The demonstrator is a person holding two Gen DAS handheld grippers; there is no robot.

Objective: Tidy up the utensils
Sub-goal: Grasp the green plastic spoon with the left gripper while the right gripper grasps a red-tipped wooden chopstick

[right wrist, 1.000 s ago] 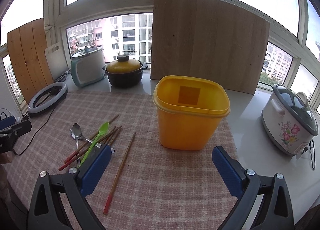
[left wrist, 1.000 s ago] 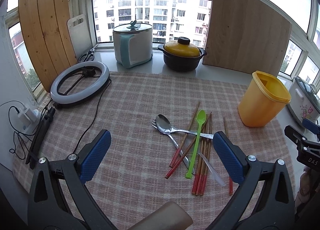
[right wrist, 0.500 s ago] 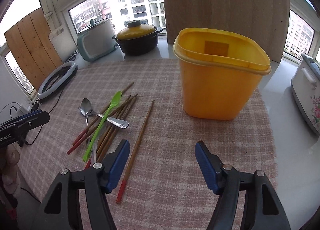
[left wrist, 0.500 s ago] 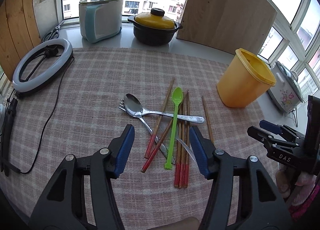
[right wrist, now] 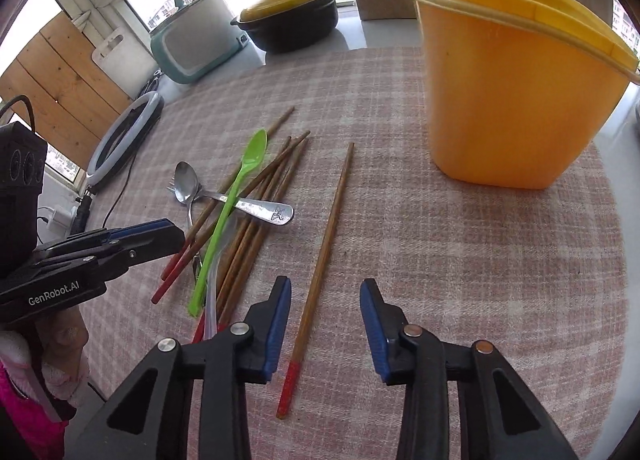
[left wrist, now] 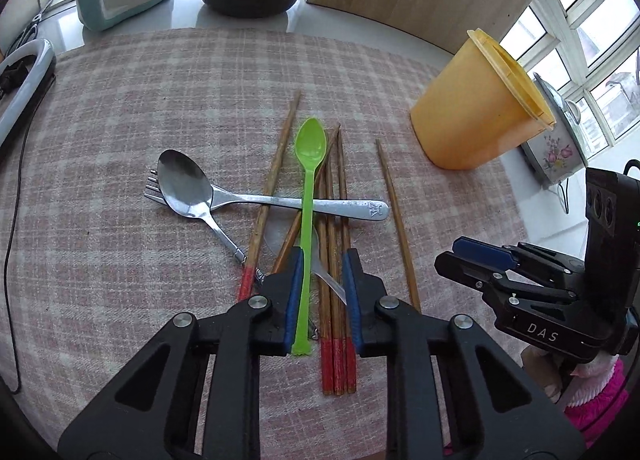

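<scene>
The left tool [left wrist: 322, 292] had just been closing around the slim green plastic spoon [left wrist: 307, 196] and red-tipped wooden chopsticks [left wrist: 334, 260], its pads not visibly clamping. The right tool [right wrist: 325, 324], also closing, stood unclenched astride a lone chopstick [right wrist: 326, 244] on the checked cloth of the desk [right wrist: 460, 260]. The tapered yellow plastic bin [right wrist: 508, 96] stood far right, with open cloth before it.

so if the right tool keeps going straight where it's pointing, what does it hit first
Most likely the lone chopstick lying between the right tool's open jaws, apart from the pile; then the checked cloth beneath it. Depth is hard to judge.
</scene>
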